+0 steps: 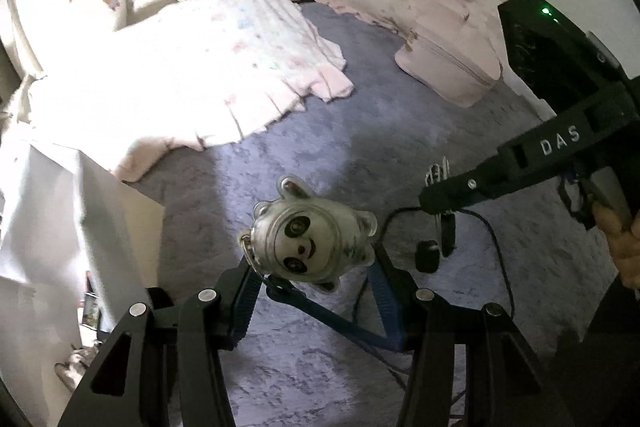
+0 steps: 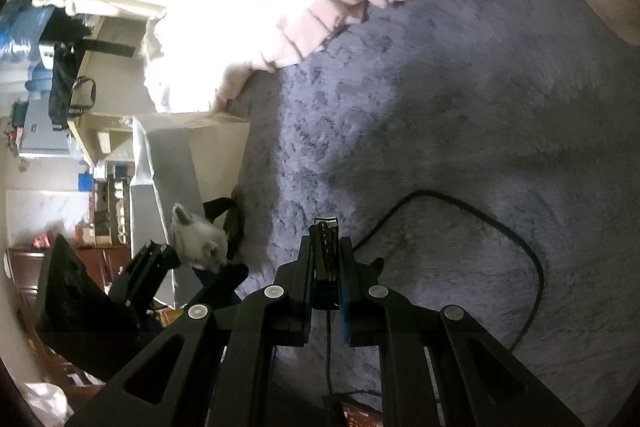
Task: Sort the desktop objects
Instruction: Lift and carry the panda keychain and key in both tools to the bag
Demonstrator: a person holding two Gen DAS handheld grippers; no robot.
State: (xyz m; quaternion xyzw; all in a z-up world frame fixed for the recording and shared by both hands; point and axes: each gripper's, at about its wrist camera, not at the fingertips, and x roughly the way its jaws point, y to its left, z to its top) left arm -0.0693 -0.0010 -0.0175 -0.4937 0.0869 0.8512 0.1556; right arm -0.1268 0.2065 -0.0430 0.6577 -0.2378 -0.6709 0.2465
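I am holding the panda charm clamped across its width in my left tongs, lifted clear of the purple blanket. My right tongs, just to its right, are pinching a slim dark clip lengthwise. The white box is lying close on the left, nearer my left hand.

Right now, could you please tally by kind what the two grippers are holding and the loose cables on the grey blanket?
Panda toys: 1, in the left gripper
Hair clips: 1, in the right gripper
Black cables: 1
Total: 3
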